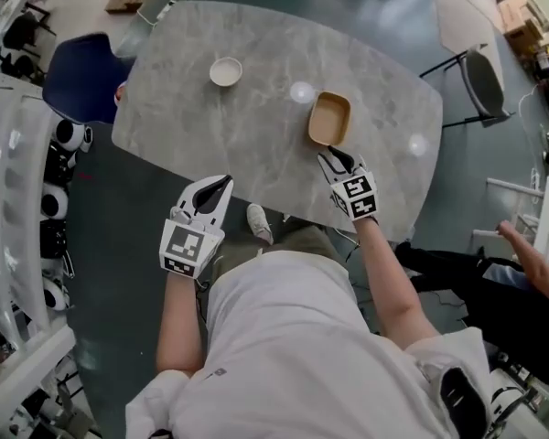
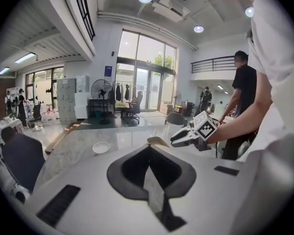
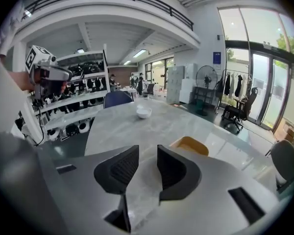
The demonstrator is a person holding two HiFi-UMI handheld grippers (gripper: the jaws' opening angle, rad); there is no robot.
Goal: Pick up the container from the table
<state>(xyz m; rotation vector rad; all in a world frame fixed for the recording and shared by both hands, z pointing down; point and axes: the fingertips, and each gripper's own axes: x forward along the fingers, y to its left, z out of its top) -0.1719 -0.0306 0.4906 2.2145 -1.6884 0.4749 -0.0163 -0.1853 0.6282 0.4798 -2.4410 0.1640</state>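
The container [image 1: 330,119] is a shallow tan tray lying near the front right of the grey marble table [image 1: 256,144]. My right gripper [image 1: 332,155] is just in front of the tray's near rim with its jaws apart and nothing between them. In the right gripper view the container [image 3: 191,145] shows just beyond the open right gripper [image 3: 148,153]. My left gripper [image 1: 225,181] hovers at the table's front edge, left of the tray, with its jaws together and empty. In the left gripper view, the left gripper [image 2: 149,148] points towards a corner of the container [image 2: 156,141].
A small white bowl [image 1: 226,71] sits further back on the table. A dark blue chair [image 1: 82,76] stands at the table's left end and a grey chair [image 1: 483,80] at its right. White shelving [image 1: 9,199] runs down the left. A seated person [image 1: 522,263] is at the right.
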